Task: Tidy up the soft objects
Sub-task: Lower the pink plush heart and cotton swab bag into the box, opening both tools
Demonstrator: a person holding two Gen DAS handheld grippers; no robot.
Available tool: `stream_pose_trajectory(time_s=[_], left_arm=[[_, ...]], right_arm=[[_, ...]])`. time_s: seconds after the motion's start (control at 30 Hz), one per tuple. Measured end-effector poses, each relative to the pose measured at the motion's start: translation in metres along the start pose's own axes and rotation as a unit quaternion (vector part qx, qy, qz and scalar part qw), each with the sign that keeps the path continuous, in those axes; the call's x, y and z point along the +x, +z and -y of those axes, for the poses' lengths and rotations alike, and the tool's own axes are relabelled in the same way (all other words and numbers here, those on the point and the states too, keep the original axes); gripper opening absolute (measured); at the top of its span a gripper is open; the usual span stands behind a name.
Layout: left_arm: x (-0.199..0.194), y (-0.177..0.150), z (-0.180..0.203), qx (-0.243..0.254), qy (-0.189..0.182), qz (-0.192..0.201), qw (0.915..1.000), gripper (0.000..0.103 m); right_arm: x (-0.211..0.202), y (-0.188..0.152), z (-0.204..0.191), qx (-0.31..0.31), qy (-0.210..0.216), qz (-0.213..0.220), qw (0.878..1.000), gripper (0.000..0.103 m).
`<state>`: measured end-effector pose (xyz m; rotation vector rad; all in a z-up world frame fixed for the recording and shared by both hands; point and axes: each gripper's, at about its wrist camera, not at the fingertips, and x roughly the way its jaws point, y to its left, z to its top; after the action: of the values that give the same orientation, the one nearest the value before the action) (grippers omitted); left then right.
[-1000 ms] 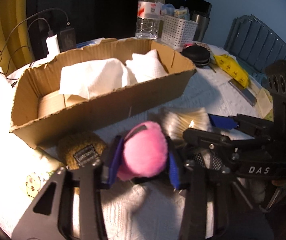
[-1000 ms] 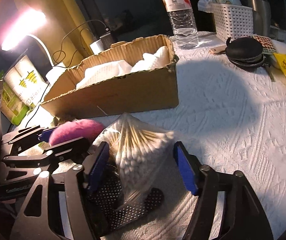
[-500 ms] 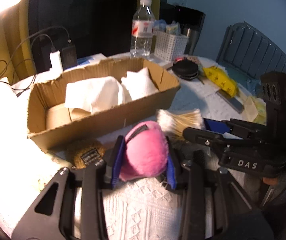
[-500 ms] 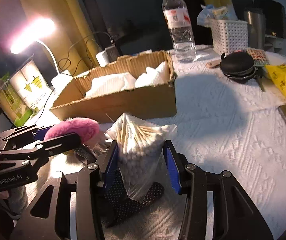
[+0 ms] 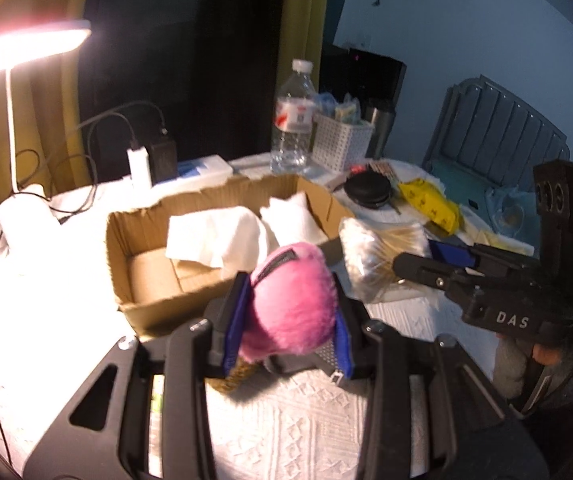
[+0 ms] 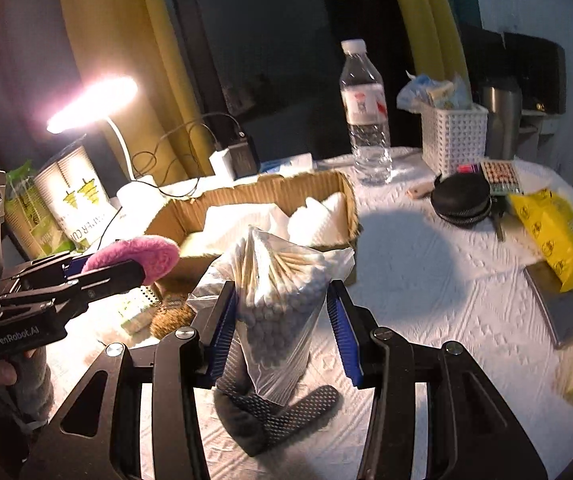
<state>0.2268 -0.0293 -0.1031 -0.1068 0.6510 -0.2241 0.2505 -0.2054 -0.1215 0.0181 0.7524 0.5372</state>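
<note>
Box (image 5: 174,312) of brown cardboard sits mid-table, open top, with white folded tissues (image 5: 214,232) already inside, so we read it as the drop spot for soft stuff. Our left gripper (image 5: 288,316) is clamped on a pink fluffy pouch (image 5: 292,308), pads squeezing its sides, the pouch lifted off the cloth and right at the box's near wall. Our right gripper (image 6: 282,320) is closed on a clear bag of cotton swabs (image 6: 278,292), the plastic pinched at the sides, the bag upright and clear of the table (image 6: 446,280). Both grips sit low on the items, we guess to keep floppy things from sagging out. Both tools point forward and down toward the box, side by side, each showing in the other's view. A dark dotted sock (image 6: 270,412) and a brown knit piece (image 6: 170,318) lie on the cloth below, seemingly not yet sorted. Likely next: carry both over the rim, then release.
</note>
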Motion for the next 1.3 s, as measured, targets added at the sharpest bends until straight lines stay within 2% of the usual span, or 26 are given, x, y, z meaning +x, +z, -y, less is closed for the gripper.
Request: stream_pose_trajectory(time_s=[0.37, 0.67, 0.9, 1.3], left_arm=[[-0.017, 0.013, -0.039, -0.017, 0.012, 0.028, 0.9994, 0.038], [-0.006, 0.021, -0.069, -0.031, 0.022, 0.036, 0.9986, 0.038], [0.011, 0.021, -0.085, -0.040, 0.029, 0.029, 0.9984, 0.038], [0.049, 0.018, -0.097, -0.049, 0.019, -0.004, 0.9986, 0.038]], right_arm=[[0.007, 0.023, -0.031, -0.027, 0.002, 0.008, 1.000, 0.048], [0.028, 0.038, -0.047, -0.043, 0.009, 0.004, 0.999, 0.048], [0.051, 0.048, -0.053, -0.050, 0.014, -0.006, 0.999, 0.048], [0.091, 0.055, -0.046, -0.047, 0.020, -0.028, 0.998, 0.048]])
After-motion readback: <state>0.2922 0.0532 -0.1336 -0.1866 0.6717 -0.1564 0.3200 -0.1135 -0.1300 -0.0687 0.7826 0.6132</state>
